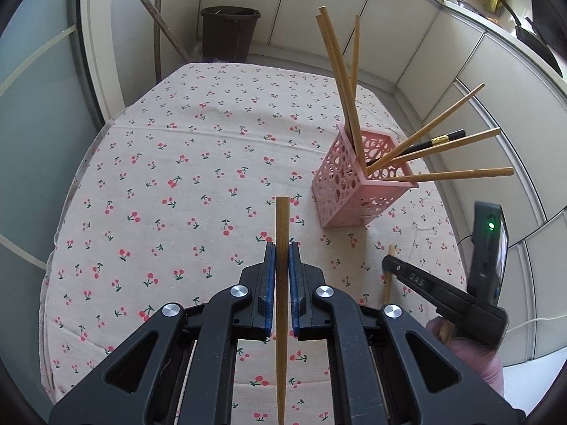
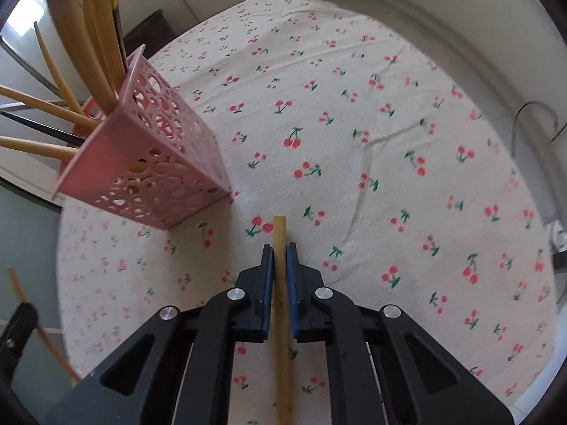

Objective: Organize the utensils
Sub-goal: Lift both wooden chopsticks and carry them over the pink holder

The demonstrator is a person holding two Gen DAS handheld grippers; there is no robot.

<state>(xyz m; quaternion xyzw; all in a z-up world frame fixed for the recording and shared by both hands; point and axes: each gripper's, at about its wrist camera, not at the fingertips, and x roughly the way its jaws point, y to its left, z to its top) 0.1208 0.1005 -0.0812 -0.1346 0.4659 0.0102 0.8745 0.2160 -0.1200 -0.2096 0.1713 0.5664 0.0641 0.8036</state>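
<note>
Each hand-held gripper is clamped on one bamboo chopstick: the left hand-held gripper [image 1: 282, 248] holds a chopstick [image 1: 282, 226], the right hand-held gripper [image 2: 279, 248] another chopstick [image 2: 279, 233], both raised over the cherry-print counter [image 1: 184, 163]. Judging by this, the carrying step is in hand, and next each stick must be tipped into the pink holder [image 1: 358, 191], ahead and to the right of the left gripper, ahead-left of the right. Only the left wrist view shows the bucket [image 1: 230, 32] beyond the counter.
</note>
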